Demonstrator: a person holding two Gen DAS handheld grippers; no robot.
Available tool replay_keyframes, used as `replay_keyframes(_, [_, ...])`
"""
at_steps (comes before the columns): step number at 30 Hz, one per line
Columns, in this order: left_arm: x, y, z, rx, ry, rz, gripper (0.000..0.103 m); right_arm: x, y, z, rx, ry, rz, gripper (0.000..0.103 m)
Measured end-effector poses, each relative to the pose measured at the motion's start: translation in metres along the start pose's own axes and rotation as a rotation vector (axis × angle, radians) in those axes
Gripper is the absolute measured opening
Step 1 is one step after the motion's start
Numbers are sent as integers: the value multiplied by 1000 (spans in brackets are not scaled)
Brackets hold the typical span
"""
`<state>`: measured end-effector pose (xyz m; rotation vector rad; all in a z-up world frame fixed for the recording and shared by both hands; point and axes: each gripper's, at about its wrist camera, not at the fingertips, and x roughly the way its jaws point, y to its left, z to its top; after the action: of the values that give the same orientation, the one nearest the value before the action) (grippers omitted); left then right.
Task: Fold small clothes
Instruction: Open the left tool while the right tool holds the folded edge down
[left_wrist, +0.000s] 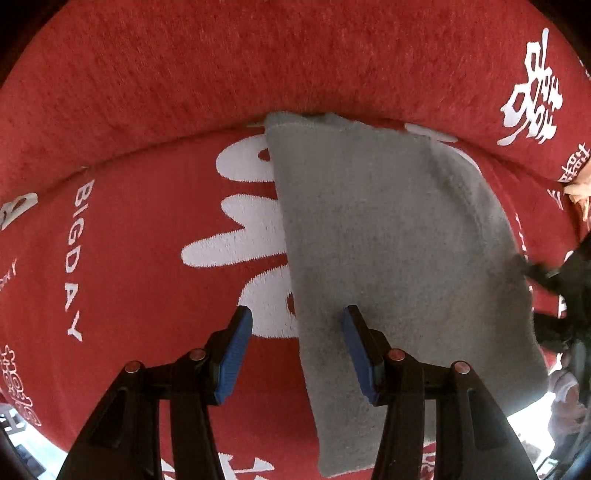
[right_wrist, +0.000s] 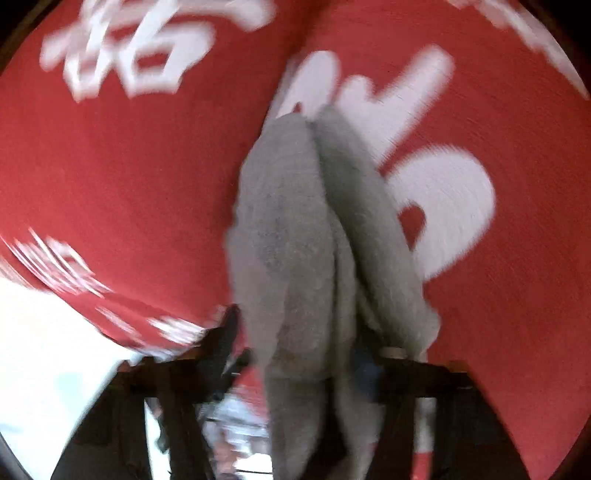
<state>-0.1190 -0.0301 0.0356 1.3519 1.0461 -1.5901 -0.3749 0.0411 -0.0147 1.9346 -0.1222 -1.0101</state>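
**Grey cloth on a red blanket, one edge bunched at the right gripper**

The left wrist view shows the grey cloth (left_wrist: 399, 266) spread on a red blanket (left_wrist: 140, 236) with white lettering, running from 12 to 5 o'clock. The left gripper (left_wrist: 297, 354) hovers with its blue-padded fingers (left_wrist: 236, 354) spread apart, empty. The blurred right wrist view alone shows the cloth (right_wrist: 295, 236) gathered in folds rising into the right gripper (right_wrist: 314, 369), whose fingers seem to pinch it.

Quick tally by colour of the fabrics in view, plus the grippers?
Grey: 1, the grey cloth, one edge bunched in the right gripper.
Red: 1, the red printed cover under it.
Grippers: 2, counting the open left gripper.
Total: 4.
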Motion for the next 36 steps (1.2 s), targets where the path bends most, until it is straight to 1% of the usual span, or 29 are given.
replay_keyframes(1, [0, -1, 0, -3, 0, 0, 53, 3, 14, 1, -60, 12, -91, 19])
replay_keyframes(2, [-2, -1, 0, -7, 1, -8, 53, 0, 24, -2, -110, 4, -118, 19])
replay_keyframes(4, [-4, -3, 0, -4, -5, -24, 53, -15, 33, -10, -183, -27, -126, 18])
replay_keyframes(5, [-7, -6, -2, 9, -13, -28, 53, -18, 40, -12, -194, -38, -132, 18])
replay_keyframes(7, [-7, -8, -2, 28, -11, -23, 53, -24, 31, -16, -166, -40, -140, 18])
replay_keyframes(8, [-4, -10, -3, 35, -1, -21, 53, -24, 20, -18, -151, -34, -158, 18])
replay_keyframes(9, [1, -9, -5, 36, 13, -20, 53, -17, 10, -17, -122, -19, -183, 18])
replay_keyframes(10, [4, -9, -7, 34, 19, -21, 54, -12, 1, -17, -103, -3, -183, 18])
replay_keyframes(11, [7, -8, -9, 30, 17, -15, 59, -6, 1, -17, -88, 4, -180, 19])
replay_keyframes(12, [7, -7, -9, 25, 11, 4, 72, -6, -4, -17, -68, 1, -169, 19])
replay_keyframes(13, [6, -6, -10, 20, 2, 25, 76, -7, -8, -15, -48, -7, -156, 20])
replay_keyframes(14, [5, -4, -10, 21, -1, 26, 76, -10, -9, -15, -45, -15, -161, 21])
replay_keyframes(15, [4, -1, -12, 22, 5, 23, 76, -14, -7, -16, -54, -26, -185, 27])
replay_keyframes(18, [1, 5, -14, 26, 17, 37, 76, -24, 11, -24, -108, -42, -287, 28])
replay_keyframes(20, [-4, 8, -16, 37, 27, 55, 76, -32, 20, -28, -153, -38, -337, 30])
replay_keyframes(22, [-8, 9, -19, 44, 34, 45, 76, -39, 24, -33, -190, -23, -341, 36])
replay_keyframes(23, [-11, 9, -22, 45, 40, 36, 76, -41, 29, -37, -204, -13, -333, 44])
replay_keyframes(24, [-12, 9, -24, 46, 50, 24, 76, -41, 30, -41, -220, -4, -324, 50])
replay_keyframes(26, [-13, 6, -31, 49, 68, -7, 76, -41, 40, -52, -259, 31, -305, 51])
replay_keyframes(28, [-13, -1, -38, 66, 78, -19, 76, -33, 47, -63, -291, 77, -317, 51])
replay_keyframes(29, [-11, -5, -42, 81, 85, -17, 76, -29, 48, -67, -305, 94, -332, 51])
replay_keyframes(31, [-6, -10, -47, 93, 98, -13, 76, -23, 44, -75, -342, 120, -375, 28])
replay_keyframes(32, [-1, -12, -51, 95, 109, -14, 76, -21, 40, -78, -353, 133, -393, 13])
replay_keyframes(36, [16, -12, -63, 92, 143, -18, 76, -6, 21, -79, -374, 144, -498, 12])
